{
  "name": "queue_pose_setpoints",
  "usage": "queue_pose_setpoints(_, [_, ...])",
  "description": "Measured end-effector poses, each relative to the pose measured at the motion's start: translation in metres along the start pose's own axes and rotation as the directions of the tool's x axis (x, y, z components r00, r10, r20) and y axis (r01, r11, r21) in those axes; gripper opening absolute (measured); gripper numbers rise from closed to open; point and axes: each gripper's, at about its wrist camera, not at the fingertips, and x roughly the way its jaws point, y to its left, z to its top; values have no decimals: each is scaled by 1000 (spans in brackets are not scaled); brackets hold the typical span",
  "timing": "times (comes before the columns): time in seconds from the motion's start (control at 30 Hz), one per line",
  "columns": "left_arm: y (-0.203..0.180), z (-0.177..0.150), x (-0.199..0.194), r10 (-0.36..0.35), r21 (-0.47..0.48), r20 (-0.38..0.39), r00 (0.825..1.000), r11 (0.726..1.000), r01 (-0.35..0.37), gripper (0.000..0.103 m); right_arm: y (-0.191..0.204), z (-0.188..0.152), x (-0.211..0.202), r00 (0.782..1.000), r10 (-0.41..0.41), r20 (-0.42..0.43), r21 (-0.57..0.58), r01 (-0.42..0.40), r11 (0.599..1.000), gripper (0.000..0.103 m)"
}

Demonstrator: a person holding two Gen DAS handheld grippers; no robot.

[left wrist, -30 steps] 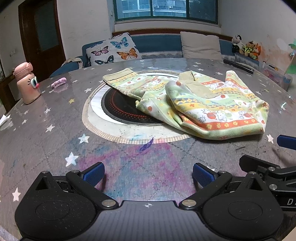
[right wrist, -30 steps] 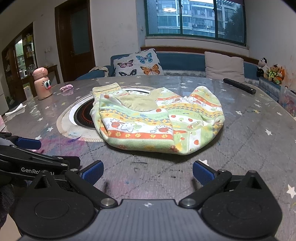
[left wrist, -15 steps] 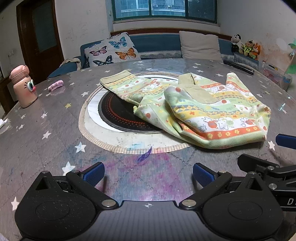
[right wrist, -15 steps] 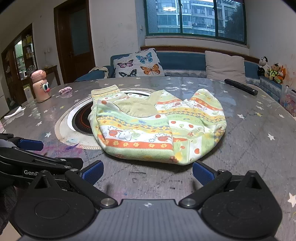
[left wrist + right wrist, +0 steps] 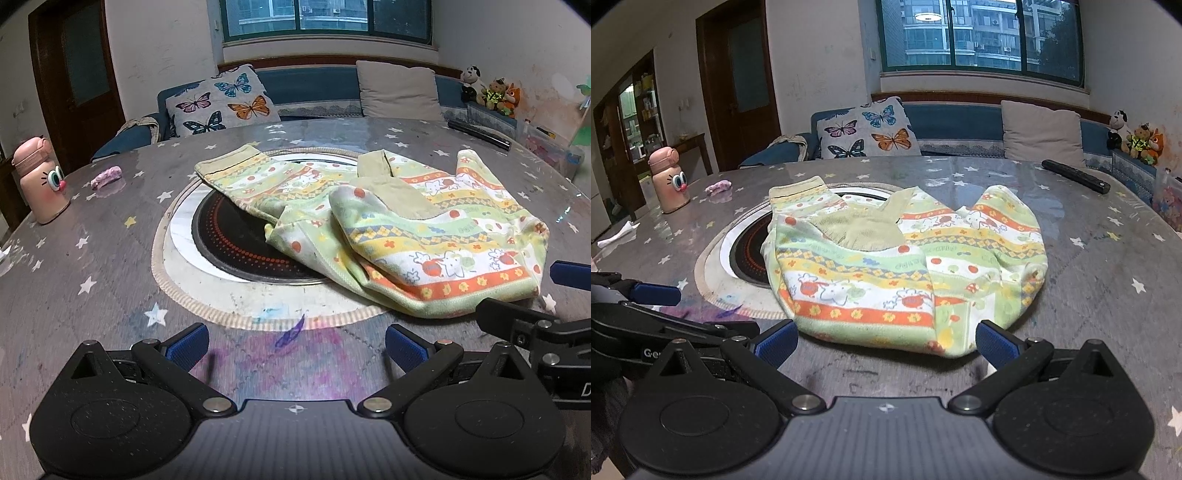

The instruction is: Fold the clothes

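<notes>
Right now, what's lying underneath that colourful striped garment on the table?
Under the garment, part of a round black cooktop with a pale ring shows on the star-patterned table. The cooktop's right side is covered, so anything else under the cloth is hidden.

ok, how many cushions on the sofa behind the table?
2. A butterfly-print cushion sits left of centre on the blue sofa; a plain beige cushion sits to its right. More may be hidden below the table edge.

Dim indoor light — sharp, fisheye-bent edges.
</notes>
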Motion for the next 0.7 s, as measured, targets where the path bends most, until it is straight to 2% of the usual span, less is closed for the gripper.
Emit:
queue_pose_setpoints(0.53, [15, 22, 7, 33, -4, 32, 999, 999, -33, 103, -14, 37, 24, 1000, 25, 1, 11, -25, 1000, 102])
queue_pose_setpoints(0.7, [27, 29, 7, 47, -26, 45, 998, 999, -46, 103, -20, 51, 43, 999, 43, -21, 10, -43, 999, 89])
